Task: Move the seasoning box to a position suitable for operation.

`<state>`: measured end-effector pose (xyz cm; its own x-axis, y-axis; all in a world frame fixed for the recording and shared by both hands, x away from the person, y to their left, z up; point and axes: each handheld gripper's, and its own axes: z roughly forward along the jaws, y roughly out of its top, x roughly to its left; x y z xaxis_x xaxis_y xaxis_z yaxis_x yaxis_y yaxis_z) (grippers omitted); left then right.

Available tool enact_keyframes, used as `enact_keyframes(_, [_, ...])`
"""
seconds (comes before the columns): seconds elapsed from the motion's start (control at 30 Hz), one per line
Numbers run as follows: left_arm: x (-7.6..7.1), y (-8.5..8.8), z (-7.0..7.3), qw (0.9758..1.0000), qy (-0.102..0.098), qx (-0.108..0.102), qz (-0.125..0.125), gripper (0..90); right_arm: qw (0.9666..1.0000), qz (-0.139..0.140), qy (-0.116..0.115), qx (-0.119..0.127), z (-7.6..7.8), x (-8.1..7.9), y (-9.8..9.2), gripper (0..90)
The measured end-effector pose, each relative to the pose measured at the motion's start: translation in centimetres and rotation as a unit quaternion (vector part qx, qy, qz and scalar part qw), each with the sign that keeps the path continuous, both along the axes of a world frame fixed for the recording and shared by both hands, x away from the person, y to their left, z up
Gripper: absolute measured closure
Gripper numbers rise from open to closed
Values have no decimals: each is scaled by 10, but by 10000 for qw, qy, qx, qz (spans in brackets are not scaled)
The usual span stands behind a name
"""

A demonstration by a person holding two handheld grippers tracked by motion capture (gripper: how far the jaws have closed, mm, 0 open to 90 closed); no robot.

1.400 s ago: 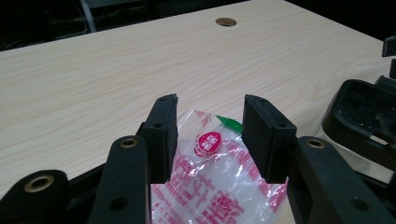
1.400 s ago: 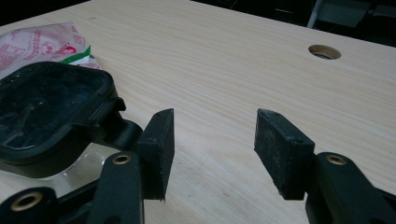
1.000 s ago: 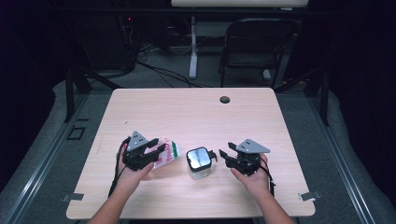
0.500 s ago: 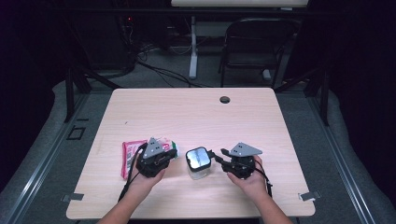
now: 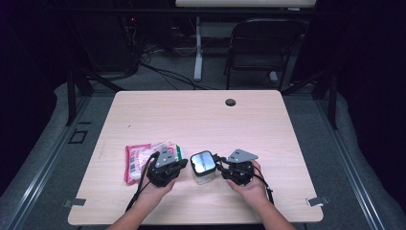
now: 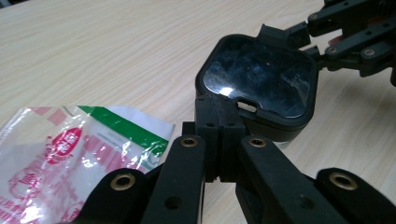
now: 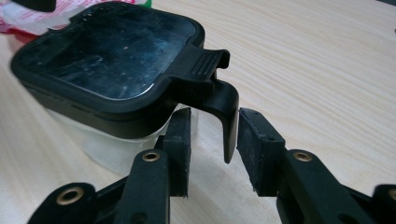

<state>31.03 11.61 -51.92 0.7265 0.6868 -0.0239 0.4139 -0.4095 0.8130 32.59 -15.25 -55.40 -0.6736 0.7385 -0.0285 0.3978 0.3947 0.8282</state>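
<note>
Container: a small clear plastic box with a glossy black square lid (image 5: 202, 163) stands low in the middle of the high view, on the pale wooden table (image 5: 201, 120), between the two grippers.
Latch: a black hinged lid clip (image 7: 219, 88) hangs down the box's side at centre of the right gripper view — probably the part to be worked.
Right gripper (image 7: 212, 154): jaws part-open and just closing; the clip's tip hangs between the pads, which do not yet press it. Placed so, it looks set to pinch or flip the clip.
Left gripper (image 6: 219, 135): jaws fully shut with nothing between them, the joined tips butting the lid's near rim at centre of the left gripper view — likely bracing the box so it cannot slide.
Packet: a crinkled clear wrapper printed red and green (image 5: 143, 155) lies left of the box, partly under the left gripper.
</note>
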Motion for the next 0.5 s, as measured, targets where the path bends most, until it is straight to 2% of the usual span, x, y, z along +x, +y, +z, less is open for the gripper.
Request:
enact_keyframes(0.1, [0, -4, -5, 10000, 44, 34, 6, 900, 9999, -133, 3, -11, -3, 3, 2, 670])
enact_keyframes(0.2, [1, -5, -8, 9999, 61, 79, 15, 900, 9999, -144, -1, -80, -6, 4, 5, 703])
enact_keyframes(0.27, [2, -5, -8, 9999, 93, 68, 10, 900, 9998, -158, -32, -148, -6, 4, 5, 733])
enact_keyframes(0.3, [3, -5, -9, 9999, 136, 23, 46, 900, 9998, -189, 0, -112, -5, 5, 4, 785])
enact_keyframes(0.5, [6, -4, -11, 9998, 177, -19, 98, 900, 9996, -242, -34, -165, -4, 2, 6, 802])
